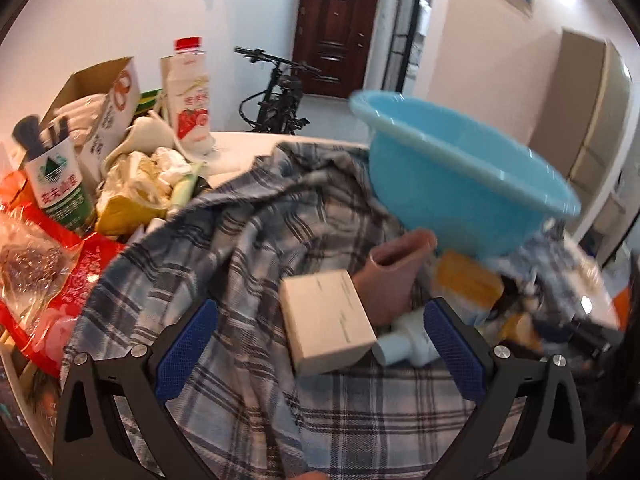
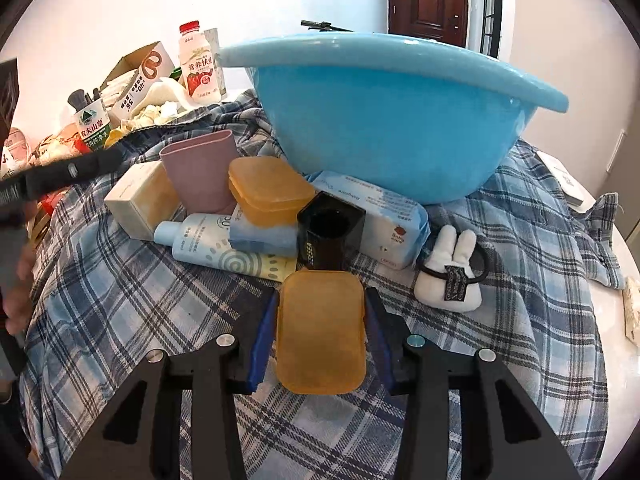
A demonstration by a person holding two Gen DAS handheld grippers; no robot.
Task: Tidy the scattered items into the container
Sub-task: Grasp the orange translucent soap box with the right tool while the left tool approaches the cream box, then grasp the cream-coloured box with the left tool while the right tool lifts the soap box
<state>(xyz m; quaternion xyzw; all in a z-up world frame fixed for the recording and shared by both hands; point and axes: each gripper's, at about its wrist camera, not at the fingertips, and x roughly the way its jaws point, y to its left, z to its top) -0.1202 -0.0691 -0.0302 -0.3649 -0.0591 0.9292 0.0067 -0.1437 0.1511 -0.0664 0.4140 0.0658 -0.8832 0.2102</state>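
Observation:
A blue plastic basin stands on a plaid cloth; it also shows in the left wrist view. In front of it lie a mauve cup, a cream box, an orange soap box, a lotion tube, a wipes pack, a black cup and a white bunny hair tie. My right gripper is shut on an orange lid. My left gripper is open above the cloth, with the cream box between its fingers.
At the back left stand a strawberry milk bottle, a cardboard box, a green-labelled water bottle and crumpled wrappers. Red snack bags lie at the left. A bicycle and a brown door are behind.

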